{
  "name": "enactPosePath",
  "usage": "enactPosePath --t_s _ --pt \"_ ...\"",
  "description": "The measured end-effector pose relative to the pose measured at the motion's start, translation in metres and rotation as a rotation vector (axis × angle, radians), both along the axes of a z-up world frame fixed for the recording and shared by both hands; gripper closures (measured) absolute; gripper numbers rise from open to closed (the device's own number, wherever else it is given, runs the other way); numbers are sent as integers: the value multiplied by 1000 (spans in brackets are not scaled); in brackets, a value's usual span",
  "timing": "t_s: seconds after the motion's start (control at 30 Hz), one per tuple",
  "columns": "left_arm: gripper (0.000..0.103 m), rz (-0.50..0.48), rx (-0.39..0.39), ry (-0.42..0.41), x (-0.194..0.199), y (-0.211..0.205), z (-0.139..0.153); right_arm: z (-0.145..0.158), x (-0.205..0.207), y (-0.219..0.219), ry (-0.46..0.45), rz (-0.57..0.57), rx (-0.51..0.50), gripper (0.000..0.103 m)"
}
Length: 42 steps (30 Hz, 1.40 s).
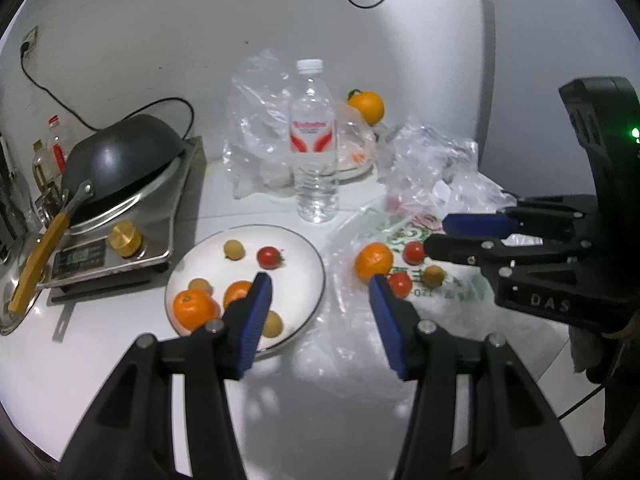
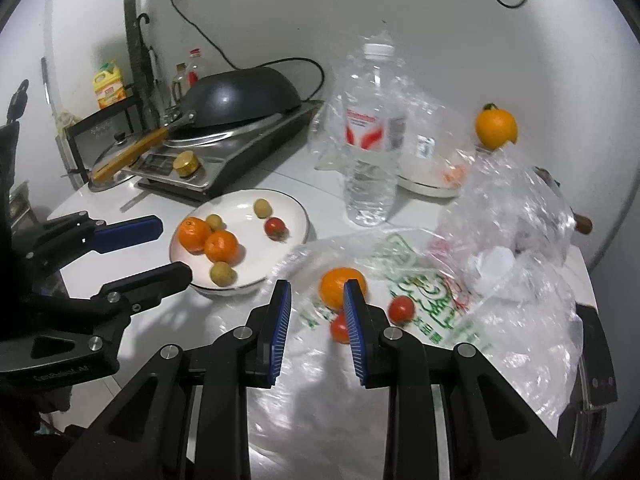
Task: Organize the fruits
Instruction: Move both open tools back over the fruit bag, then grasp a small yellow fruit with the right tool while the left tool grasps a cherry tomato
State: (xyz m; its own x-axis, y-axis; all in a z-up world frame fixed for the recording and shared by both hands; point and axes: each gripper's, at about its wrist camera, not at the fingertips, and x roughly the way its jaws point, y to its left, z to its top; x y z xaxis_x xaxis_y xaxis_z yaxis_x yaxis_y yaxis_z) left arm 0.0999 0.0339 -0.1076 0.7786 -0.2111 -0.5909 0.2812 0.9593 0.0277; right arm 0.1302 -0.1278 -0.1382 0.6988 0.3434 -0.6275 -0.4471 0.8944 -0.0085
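1. Left wrist view: the left gripper (image 1: 320, 292) hangs over the white table (image 1: 120, 352) with its jaws partly apart and nothing between the blue pads. One pad sits over the near rim of the white plate (image 1: 308, 256).
2. On the plate there are two mandarins (image 1: 193, 309), a cherry tomato (image 1: 269, 257) and a few small yellowish round fruits (image 1: 233, 249).
3. To the right of the plate, on a printed plastic bag (image 1: 448, 292), lie a loose mandarin (image 1: 374, 262), two more cherry tomatoes (image 1: 413, 252) and another yellowish fruit (image 1: 433, 275).
4. The right gripper (image 1: 436, 236) comes in from the right edge, fingers close together just beside one of those tomatoes; can't see anything gripped.
5. Behind it all: a water bottle (image 1: 315, 140), crumpled clear bags, an orange (image 1: 366, 107) at the back, and a black wok (image 1: 120, 156) on a cooker.
6. Right wrist view: the right gripper (image 2: 316, 312) has its jaws nearly closed, with a narrow gap and nothing pinched. It's above the printed bag (image 2: 424, 292), with the loose mandarin (image 2: 336, 286) and a tomato (image 2: 339, 328) right past its right pad.
7. The left gripper (image 2: 172, 248) shows at the left, by the plate (image 2: 296, 208), empty.
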Motion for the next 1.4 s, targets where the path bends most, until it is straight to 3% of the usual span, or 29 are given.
enactPosePath --t_s 0.73,1.4 --pt "51 -79 54 40 12 -64 -12 -32 14 -69 63 -72 52 74" --pt "51 -76 89 122 46 -83 -41 -69 52 -55 179 23 42 74"
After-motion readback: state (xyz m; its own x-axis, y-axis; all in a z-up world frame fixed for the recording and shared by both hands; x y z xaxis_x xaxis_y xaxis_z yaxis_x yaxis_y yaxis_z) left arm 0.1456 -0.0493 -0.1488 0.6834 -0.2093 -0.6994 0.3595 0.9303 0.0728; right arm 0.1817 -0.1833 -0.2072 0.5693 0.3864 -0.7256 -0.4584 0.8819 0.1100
